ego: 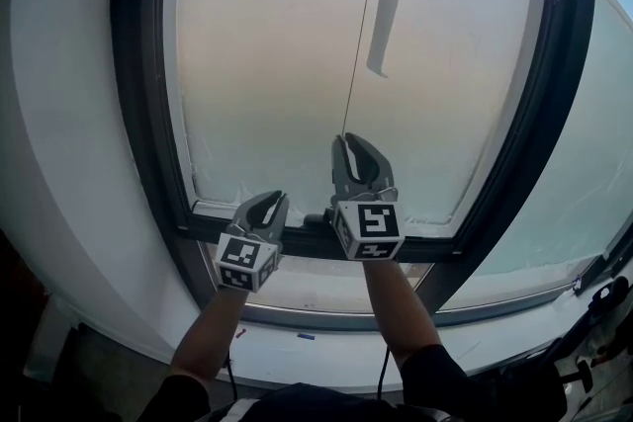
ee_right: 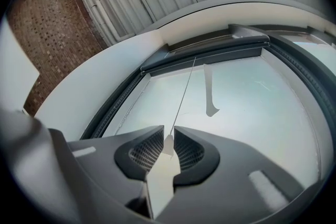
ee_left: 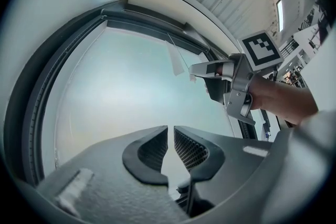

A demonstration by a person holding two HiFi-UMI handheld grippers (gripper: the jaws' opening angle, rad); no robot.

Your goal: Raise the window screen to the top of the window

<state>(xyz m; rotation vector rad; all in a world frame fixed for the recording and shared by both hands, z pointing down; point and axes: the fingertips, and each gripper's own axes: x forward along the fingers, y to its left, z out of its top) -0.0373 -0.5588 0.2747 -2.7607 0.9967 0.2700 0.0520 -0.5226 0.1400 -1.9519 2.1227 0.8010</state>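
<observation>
The frosted window screen fills the dark frame, and its dark bottom rail lies low in the head view. A thin cord hangs down the middle to a white pull tab. My right gripper is shut on that tab, pointing up at the pane; the tab shows between its pads. My left gripper sits beside it at the left, its tips just above the rail. Its jaws stand almost together with only a thin slit and nothing between them. The left gripper view also catches the right gripper.
A white wand hangs on the pane right of the cord. The dark window frame meets a white wall at the left and a pale sill below. Another pane adjoins at the right.
</observation>
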